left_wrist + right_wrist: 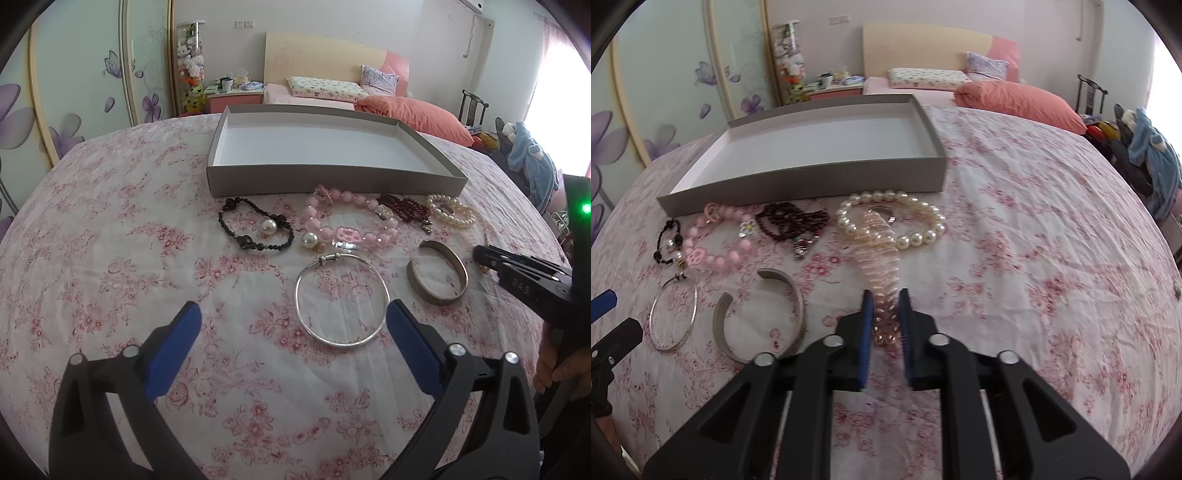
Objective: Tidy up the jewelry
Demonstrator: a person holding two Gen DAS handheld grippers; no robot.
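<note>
My right gripper (884, 295) is shut on a pale pink multi-row pearl band (881, 254), which trails away toward a white pearl bracelet (923, 229). My left gripper (295, 314) stands open just above the cloth, with a thin silver bangle (347, 345) lying ahead between its blue pads. A wide metal cuff (461, 269) lies to the right of the bangle. Behind them lie a black bead bracelet (255, 229), a pink bead bracelet (351, 221) and a dark red bead bracelet (404, 208). The grey tray (321, 181) behind them holds nothing.
Everything rests on a table covered with a pink flowered cloth (1034, 221). A bed with an orange pillow (413, 114) stands beyond the table, and a chair with blue clothing (532, 162) at the right. A hand (561, 369) holds the right gripper's handle.
</note>
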